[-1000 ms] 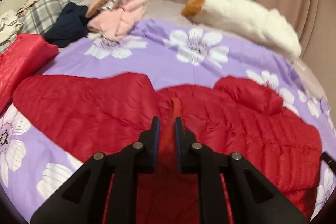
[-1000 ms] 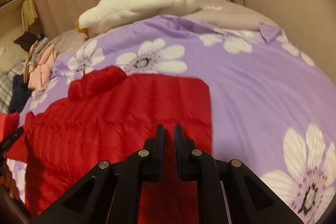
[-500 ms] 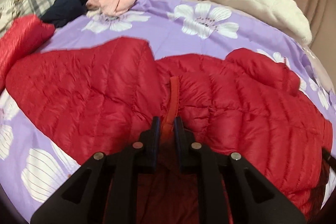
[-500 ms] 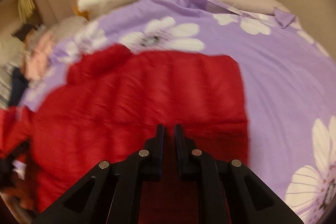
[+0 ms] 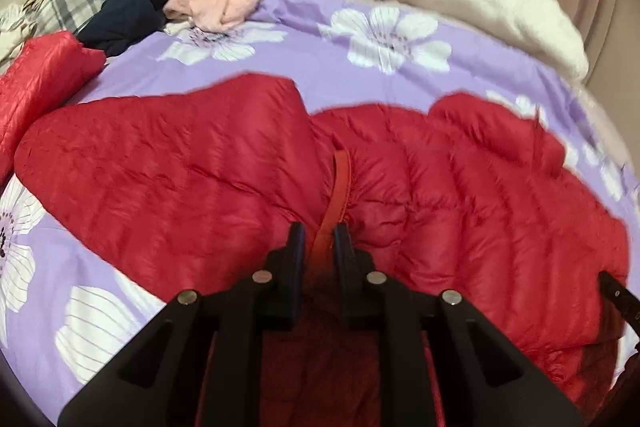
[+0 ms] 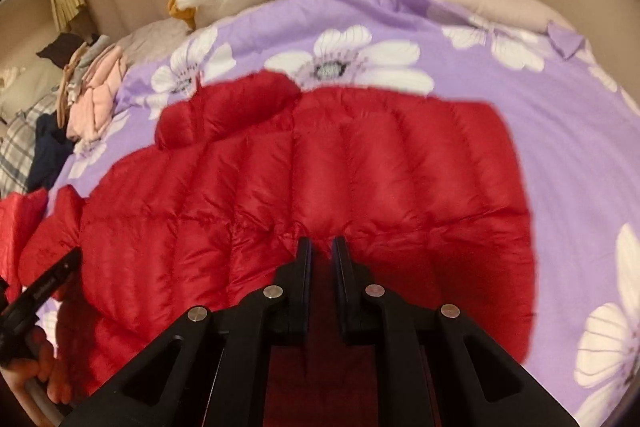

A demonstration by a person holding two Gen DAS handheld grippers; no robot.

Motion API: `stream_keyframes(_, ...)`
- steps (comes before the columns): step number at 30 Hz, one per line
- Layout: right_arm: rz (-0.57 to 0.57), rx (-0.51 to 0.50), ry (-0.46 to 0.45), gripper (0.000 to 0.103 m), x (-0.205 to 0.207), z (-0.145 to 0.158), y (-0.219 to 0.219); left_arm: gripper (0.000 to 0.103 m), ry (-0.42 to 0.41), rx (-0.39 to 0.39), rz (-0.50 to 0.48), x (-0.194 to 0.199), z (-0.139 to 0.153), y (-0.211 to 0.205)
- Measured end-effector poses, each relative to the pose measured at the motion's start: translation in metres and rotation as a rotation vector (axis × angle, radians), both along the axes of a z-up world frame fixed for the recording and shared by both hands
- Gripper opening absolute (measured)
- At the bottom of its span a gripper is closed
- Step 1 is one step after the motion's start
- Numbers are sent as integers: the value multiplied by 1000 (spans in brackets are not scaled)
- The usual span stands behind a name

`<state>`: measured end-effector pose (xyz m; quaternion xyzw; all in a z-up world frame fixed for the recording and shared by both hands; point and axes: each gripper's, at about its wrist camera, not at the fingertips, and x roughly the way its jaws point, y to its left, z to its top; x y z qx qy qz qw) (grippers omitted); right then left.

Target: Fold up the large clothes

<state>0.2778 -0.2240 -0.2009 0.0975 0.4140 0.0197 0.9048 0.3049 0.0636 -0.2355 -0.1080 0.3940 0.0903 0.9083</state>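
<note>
Both pairs of fingers pinch the red down jacket (image 5: 460, 195): the left gripper (image 5: 319, 233) on its trim strip, the right gripper (image 6: 322, 247) on a quilted edge. The jacket lies spread beyond them on the purple flowered bedspread (image 5: 312, 39).

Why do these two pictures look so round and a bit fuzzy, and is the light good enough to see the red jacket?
Left wrist view: the bed bulges like a dome, with dark corners and mildly smeared edges on the red jacket. Right wrist view: same bulge, softer still, with the jacket's rim blurred. In both, dim warm indoor light, no glare, and shadow beneath the grippers.
</note>
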Motion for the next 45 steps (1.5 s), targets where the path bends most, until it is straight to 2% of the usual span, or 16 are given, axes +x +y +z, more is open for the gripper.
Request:
stream_keyframes(6,-21,-71,-38,13,-18,19,-8,17,-24,4,145,-19,21,53)
stream_keyframes(10,-34,-83,-37,13,-29,24,-16,52,-28,-142,383,-47,18,137)
stream_keyframes(12,-36,-99,-30,13,-33,25,-19,58,-52,-200,442,-61,17,171)
stream_keyframes(14,-37,-125,-31,15,-36,24,-22,72,-66,-151,498,-72,19,196)
stream_keyframes(15,-44,-141,-28,19,-37,24,-23,77,-81,-104,530,-78,20,207)
stream_keyframes(17,-64,-170,-19,32,-39,22,-27,98,-99,-85,571,-85,18,226)
stream_keyframes(19,-79,-169,-20,48,-41,21,-33,103,-101,-166,606,-90,10,248)
stream_keyframes(21,-95,-157,-34,73,-44,21,-40,103,-87,-264,621,-91,0,266)
stream_keyframes(25,-146,-194,-58,77,-47,23,-50,103,-77,-391,619,-84,-20,287)
stream_keyframes(28,-158,-257,-67,77,-46,25,-52,102,-115,-538,623,-76,-38,299)
stream_keyframes(31,-170,-309,-84,77,-45,27,-55,101,-163,-549,641,-68,-35,305)
stream_keyframes(33,-191,-315,-96,77,-45,29,-58,91,-112,-501,630,-50,-32,306)
stream_keyframes(34,-197,-310,-102,77,-45,29,-61,64,-90,-447,617,-41,-29,304)
stream_keyframes(35,-207,-299,-109,77,-44,29,-64,45,-61,-406,602,-33,-29,302)
stream_keyframes(40,-239,-265,-109,77,-44,27,-73,13,44,-143,517,-3,-24,269)
stream_keyframes(45,-239,-249,-96,77,-53,26,-80,9,-50,-83,444,-8,13,237)
